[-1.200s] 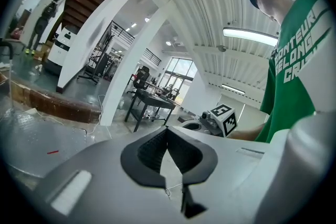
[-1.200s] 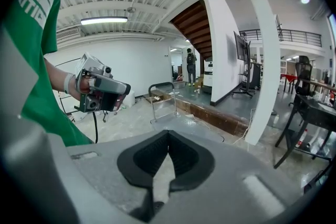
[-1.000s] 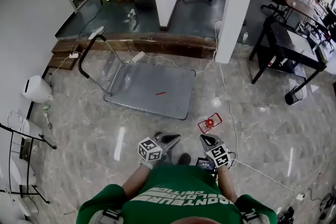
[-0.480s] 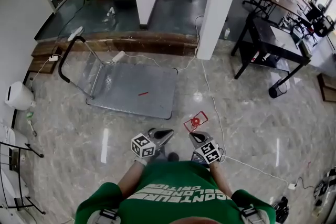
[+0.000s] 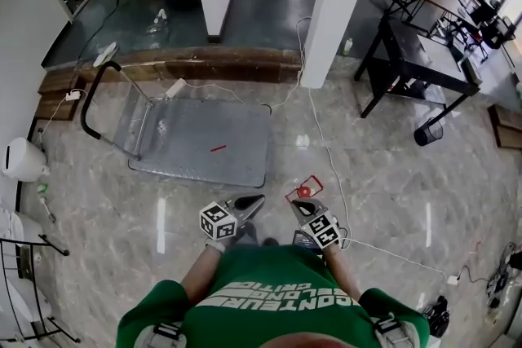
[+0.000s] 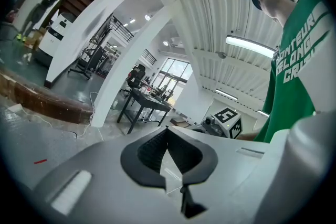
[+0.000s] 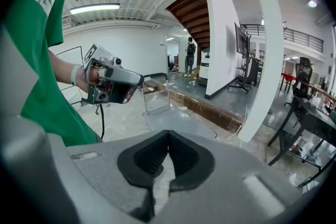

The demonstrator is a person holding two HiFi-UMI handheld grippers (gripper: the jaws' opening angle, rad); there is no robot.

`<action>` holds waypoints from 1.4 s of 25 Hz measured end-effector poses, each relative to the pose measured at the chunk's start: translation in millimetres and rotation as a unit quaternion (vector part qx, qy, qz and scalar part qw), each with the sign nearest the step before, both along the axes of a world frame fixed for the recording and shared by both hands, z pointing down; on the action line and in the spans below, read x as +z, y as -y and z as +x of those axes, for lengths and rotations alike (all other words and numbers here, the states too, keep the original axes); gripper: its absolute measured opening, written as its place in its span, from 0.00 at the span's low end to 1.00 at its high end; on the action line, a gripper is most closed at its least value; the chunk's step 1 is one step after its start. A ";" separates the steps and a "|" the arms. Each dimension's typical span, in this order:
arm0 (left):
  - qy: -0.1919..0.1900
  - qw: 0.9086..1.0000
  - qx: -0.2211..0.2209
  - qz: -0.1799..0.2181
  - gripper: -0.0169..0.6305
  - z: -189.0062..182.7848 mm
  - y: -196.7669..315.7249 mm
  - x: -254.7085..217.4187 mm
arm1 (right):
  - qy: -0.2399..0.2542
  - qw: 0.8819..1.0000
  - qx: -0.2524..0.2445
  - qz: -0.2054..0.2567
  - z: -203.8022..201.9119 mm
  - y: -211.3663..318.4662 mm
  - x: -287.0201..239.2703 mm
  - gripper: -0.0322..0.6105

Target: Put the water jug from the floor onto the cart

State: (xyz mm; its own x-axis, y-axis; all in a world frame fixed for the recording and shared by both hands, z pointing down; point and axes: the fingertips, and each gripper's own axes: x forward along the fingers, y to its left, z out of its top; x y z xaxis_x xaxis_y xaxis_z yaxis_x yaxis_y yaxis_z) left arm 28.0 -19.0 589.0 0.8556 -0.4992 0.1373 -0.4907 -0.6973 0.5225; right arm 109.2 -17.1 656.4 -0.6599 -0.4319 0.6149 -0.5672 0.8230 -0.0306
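The water jug (image 5: 22, 160) sits on the floor by the wall at the head view's left edge. It is well apart from the left gripper (image 5: 251, 202) and right gripper (image 5: 300, 208), whose jaws are both closed on nothing. White lettering on the green shirt (image 5: 261, 301) partly reads "ONTEUR". Only the head view shows the jug, while the right gripper view shows the cart (image 5: 188, 138).

Grey cart (image 5: 192, 134), green shirt (image 5: 269, 310)

I read white print on the green shirt (image 6: 300, 55): "ONTEUR", "ELONG" and "CRI", cut off at the edge. I find nothing else legible.
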 end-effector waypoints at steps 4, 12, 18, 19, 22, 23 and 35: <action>-0.004 1.000 0.018 0.000 0.03 -7.1 28.8 -1.6 | -0.007 1.000 0.017 -0.004 -6.1 28.0 -1.7 0.04; -0.016 0.999 0.047 -0.008 0.03 -28.2 76.0 3.4 | -0.032 0.998 0.051 -0.004 -12.6 76.8 -1.9 0.04; -0.023 0.997 0.066 -0.017 0.03 -49.5 101.6 7.0 | -0.044 0.996 0.076 -0.010 -23.9 101.7 -0.6 0.04; -0.024 0.997 0.069 -0.017 0.03 -52.6 105.8 6.7 | -0.049 0.996 0.079 -0.011 -25.1 104.9 -0.2 0.04; -0.023 0.996 0.079 -0.019 0.03 -62.4 116.4 8.2 | -0.060 0.994 0.086 -0.010 -28.3 113.1 0.1 0.04; -0.020 0.996 0.083 -0.020 0.03 -65.4 119.3 10.1 | -0.061 0.994 0.089 -0.009 -29.0 115.4 0.9 0.04; 0.009 0.997 0.075 -0.027 0.03 -55.6 140.1 13.0 | -0.043 0.995 0.090 -0.027 -8.7 138.9 18.0 0.04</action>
State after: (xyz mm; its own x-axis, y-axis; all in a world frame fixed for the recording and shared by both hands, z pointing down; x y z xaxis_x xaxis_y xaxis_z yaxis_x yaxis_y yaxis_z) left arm -27.6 -159.2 601.9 0.9174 -0.3567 0.1763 -0.3920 -0.7343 0.5542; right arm 100.5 -156.0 674.3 -0.5185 -0.5035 0.6911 -0.7079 0.7062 -0.0165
